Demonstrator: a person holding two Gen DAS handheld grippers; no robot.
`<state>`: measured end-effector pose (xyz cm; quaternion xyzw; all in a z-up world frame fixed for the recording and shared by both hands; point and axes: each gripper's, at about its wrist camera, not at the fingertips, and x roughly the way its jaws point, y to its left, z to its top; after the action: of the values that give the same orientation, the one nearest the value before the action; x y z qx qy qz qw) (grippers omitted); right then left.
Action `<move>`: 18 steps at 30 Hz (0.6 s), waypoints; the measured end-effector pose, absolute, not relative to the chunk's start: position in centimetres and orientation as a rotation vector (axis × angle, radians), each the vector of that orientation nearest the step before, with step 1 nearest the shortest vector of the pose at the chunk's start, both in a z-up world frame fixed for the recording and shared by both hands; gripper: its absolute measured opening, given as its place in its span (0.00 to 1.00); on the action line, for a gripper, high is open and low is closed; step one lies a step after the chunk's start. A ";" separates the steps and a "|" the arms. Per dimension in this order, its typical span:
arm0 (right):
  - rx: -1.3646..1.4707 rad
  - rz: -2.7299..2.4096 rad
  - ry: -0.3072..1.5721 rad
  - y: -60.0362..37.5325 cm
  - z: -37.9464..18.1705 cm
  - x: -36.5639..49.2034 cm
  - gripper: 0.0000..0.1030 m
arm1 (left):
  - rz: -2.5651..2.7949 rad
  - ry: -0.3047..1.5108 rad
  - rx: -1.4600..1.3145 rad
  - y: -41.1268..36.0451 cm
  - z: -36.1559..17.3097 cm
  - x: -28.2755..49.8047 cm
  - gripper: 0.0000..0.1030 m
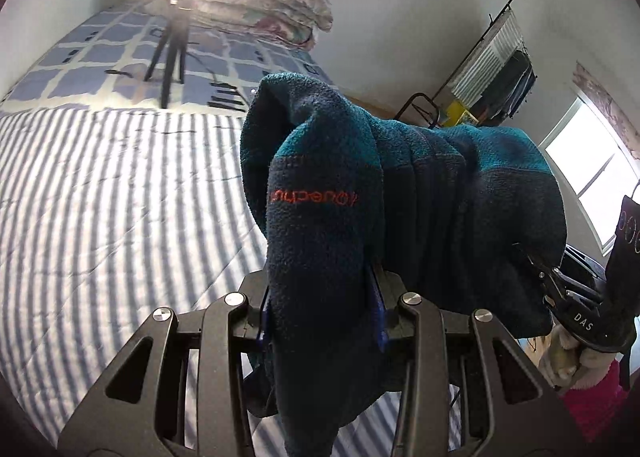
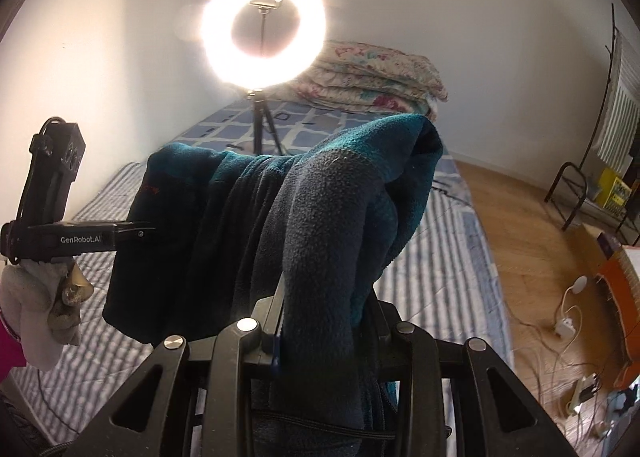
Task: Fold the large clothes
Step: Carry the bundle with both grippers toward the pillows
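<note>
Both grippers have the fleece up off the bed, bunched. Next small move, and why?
Probably draw the two grippers apart, then lower. The fleece jacket hangs bunched between the left gripper and right gripper, both clamped on it, above the striped bed cover. Spreading it taut should let it lie flat for folding.

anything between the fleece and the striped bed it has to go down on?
Nothing visible. The fleece jacket hangs clamped in the left gripper and right gripper over bare striped bedding. The ring-light tripod stands further back.
</note>
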<state>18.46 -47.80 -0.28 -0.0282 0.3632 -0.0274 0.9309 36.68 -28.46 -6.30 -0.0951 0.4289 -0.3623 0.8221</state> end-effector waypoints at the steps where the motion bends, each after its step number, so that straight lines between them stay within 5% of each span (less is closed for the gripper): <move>1: -0.062 -0.060 0.743 -48.2 -0.3 18.7 0.29 | -0.775 0.912 -0.200 -29.2 -6.5 37.1 0.36; 18: -0.080 -0.087 0.730 -56.6 -1.7 26.4 0.29 | -0.793 0.875 -0.193 -38.8 -7.9 44.9 0.36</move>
<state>26.45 -56.63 -1.75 -0.0392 0.3567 -0.0423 0.9324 44.90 -38.85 -7.88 -0.0910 0.4119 -0.3733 0.8263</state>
